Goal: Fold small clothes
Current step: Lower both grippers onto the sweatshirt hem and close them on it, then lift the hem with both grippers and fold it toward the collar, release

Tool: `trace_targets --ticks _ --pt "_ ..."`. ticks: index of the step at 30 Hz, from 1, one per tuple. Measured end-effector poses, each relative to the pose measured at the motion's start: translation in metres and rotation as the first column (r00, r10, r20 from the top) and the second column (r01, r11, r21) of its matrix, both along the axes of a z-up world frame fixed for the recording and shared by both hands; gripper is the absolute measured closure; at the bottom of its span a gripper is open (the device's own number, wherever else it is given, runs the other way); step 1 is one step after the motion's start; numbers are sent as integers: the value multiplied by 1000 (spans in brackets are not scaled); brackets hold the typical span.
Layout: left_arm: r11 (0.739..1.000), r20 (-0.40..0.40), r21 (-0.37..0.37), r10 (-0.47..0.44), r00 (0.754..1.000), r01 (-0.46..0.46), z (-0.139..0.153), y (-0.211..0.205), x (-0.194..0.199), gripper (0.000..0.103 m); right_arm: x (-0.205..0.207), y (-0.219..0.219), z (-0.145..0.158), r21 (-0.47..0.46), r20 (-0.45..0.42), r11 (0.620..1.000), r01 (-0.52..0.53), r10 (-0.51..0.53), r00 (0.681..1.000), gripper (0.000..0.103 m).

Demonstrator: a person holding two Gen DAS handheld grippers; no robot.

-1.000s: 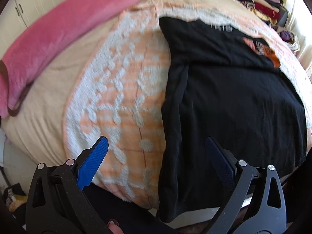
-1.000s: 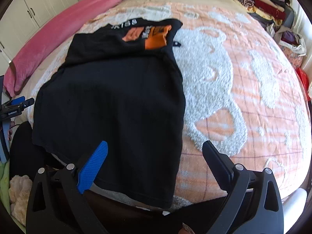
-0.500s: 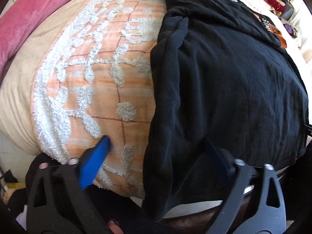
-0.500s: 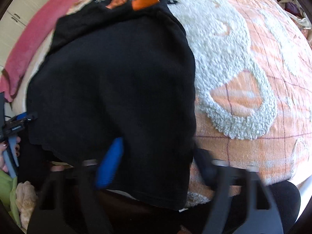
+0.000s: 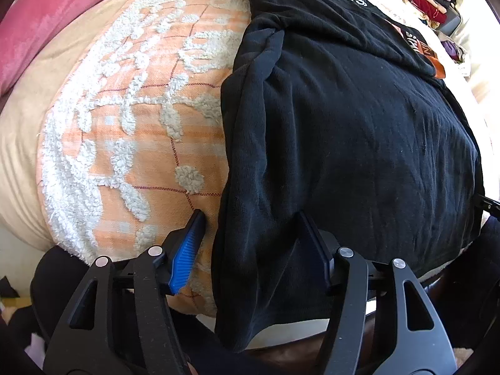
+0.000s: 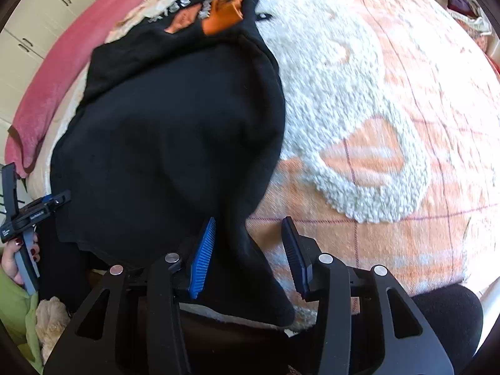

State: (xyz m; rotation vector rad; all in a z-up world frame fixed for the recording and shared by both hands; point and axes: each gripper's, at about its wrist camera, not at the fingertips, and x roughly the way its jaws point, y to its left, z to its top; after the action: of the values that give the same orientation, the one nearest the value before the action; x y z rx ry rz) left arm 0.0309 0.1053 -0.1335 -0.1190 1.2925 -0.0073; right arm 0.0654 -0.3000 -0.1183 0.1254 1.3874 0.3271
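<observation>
A black T-shirt (image 5: 359, 131) with an orange and white print at its far end lies on the orange and white blanket (image 5: 131, 131), sides folded in. It also shows in the right wrist view (image 6: 162, 143). My left gripper (image 5: 250, 228) is open and straddles the shirt's near left edge, one blue finger on the blanket, the other on the cloth. My right gripper (image 6: 250, 234) is open, jaws partly closed, around the shirt's near right corner, which hangs over the bed edge.
A pink pillow (image 5: 47, 22) lies along the far left of the bed. Stacked clothes (image 5: 425, 0) sit at the far right. White cupboards (image 6: 34, 22) stand beyond the bed. The left gripper and hand (image 6: 22, 218) show in the right wrist view.
Both grippers have moved down and forward onto the shirt's near corners. Both jaws have narrowed, the right more than the left.
</observation>
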Motion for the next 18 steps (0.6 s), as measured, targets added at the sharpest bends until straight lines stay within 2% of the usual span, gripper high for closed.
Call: trace_targets --ticks 2,3,4,5,6,7,10,13,15,18 --pt "1000 0 4 -1 1000 1 0 0 2 50 0 1 -3 5 -23 1000 -10 10 1000 59" --pt "1000 1 7 -2 1000 2 0 0 2 51 -1 1 -3 15 -26 1000 -12 12 1000 65" --pt "1000 3 6 -3 1000 3 0 0 4 55 -2 1 -2 51 -27 999 -17 19 999 81" --pt "1000 6 2 -4 1000 4 1 -1 5 58 -3 0 -1 84 -28 996 -24 26 999 88" --pt "1000 10 -3 -7 1000 7 1 -3 8 65 -4 -1 2 104 -19 994 -27 29 999 91" --pt "1000 17 -11 -10 1000 10 2 -4 7 78 -4 -1 4 110 -10 994 -27 28 1000 92" --pt "1000 62 -22 -5 998 6 15 -3 6 95 -5 -8 16 178 31 984 -22 16 999 92" --pt "995 117 -92 34 993 -23 30 11 6 102 -7 -22 31 245 89 969 -13 -10 996 95" --pt "989 178 -145 50 983 -24 45 20 7 102 -5 -32 39 295 112 956 4 -38 993 95" --pt "988 250 -157 43 967 -3 67 21 9 102 0 -43 52 351 152 936 6 -63 986 95"
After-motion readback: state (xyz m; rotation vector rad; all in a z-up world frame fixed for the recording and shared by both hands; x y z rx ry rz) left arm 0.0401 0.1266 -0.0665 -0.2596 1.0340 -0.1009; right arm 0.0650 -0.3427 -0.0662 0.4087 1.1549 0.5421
